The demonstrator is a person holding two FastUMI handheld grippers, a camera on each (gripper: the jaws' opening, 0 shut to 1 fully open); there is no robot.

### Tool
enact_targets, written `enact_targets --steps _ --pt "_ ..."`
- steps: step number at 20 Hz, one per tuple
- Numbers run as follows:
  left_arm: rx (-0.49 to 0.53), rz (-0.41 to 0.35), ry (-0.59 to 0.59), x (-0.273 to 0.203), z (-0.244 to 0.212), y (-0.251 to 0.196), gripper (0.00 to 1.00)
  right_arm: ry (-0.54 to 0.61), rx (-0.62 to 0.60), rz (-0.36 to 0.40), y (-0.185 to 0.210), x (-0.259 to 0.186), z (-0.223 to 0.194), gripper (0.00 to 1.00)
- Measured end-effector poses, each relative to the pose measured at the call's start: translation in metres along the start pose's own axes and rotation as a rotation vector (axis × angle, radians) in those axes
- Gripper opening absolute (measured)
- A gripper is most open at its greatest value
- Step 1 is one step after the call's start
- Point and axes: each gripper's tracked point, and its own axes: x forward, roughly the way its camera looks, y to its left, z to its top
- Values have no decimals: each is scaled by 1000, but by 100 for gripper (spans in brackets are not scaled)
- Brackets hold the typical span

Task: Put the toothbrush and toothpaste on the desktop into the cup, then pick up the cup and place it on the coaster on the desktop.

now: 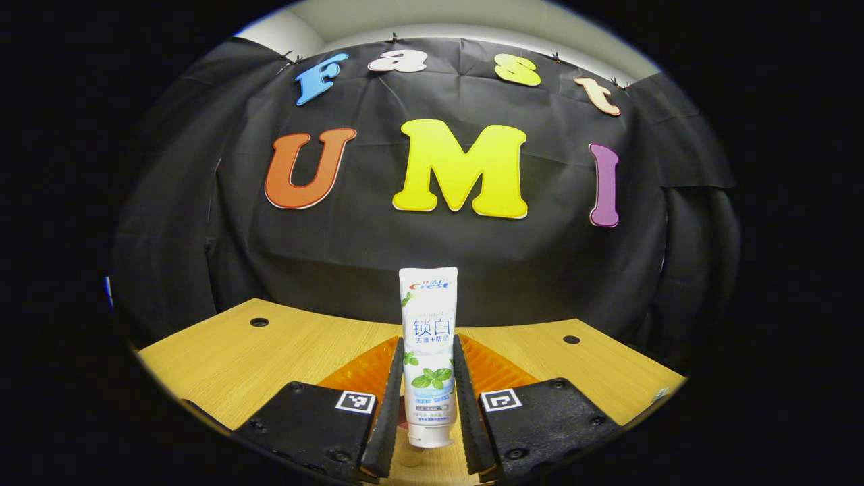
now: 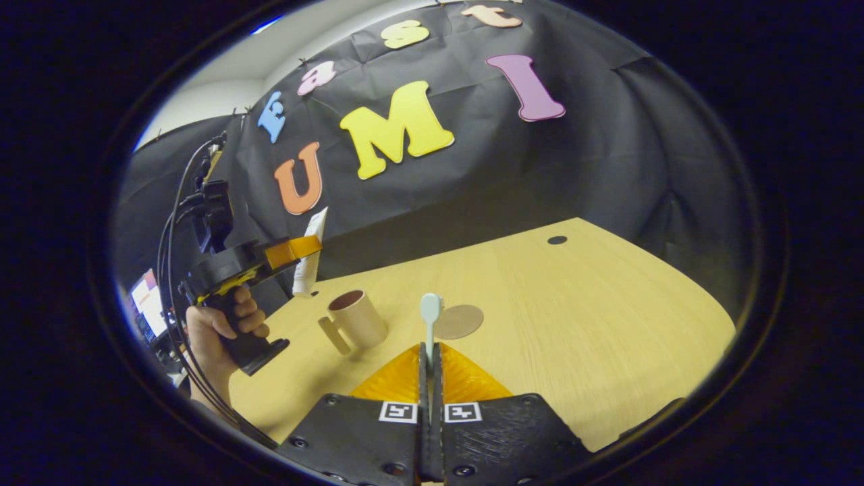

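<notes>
In the left gripper view a white toothpaste tube [image 1: 428,337] stands upright, cap down, with my left gripper [image 1: 428,395] shut on its lower half above the wooden desktop [image 1: 270,351]. In the right gripper view my right gripper [image 2: 430,354] is shut on a pale green toothbrush [image 2: 430,312] whose head points forward. A tan cup [image 2: 356,319] with a handle stands upright just ahead and left, and a round brown coaster [image 2: 459,321] lies right of it. The left gripper [image 2: 291,250] hovers above and left of the cup, holding the toothpaste [image 2: 309,260].
A person's hand [image 2: 223,331] grips the left gripper's handle, with cables running up behind it. The desktop [image 2: 574,317] has small round holes [image 2: 557,239] near its far edge. Black cloth walls stand close behind the desk.
</notes>
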Motion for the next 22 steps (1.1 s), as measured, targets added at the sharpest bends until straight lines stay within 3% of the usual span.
enact_targets --steps 8,9,10,22 --pt "-11 5 6 7 -2 8 43 10 -1 5 4 7 -4 0" --pt "-12 5 8 7 -3 8 48 11 -2 6 5 8 -5 0" --pt "-14 4 10 9 -3 9 43 12 -3 6 5 9 -5 0" --pt "-18 2 39 14 -14 8 46 29 -5 19 9 17 -10 0"
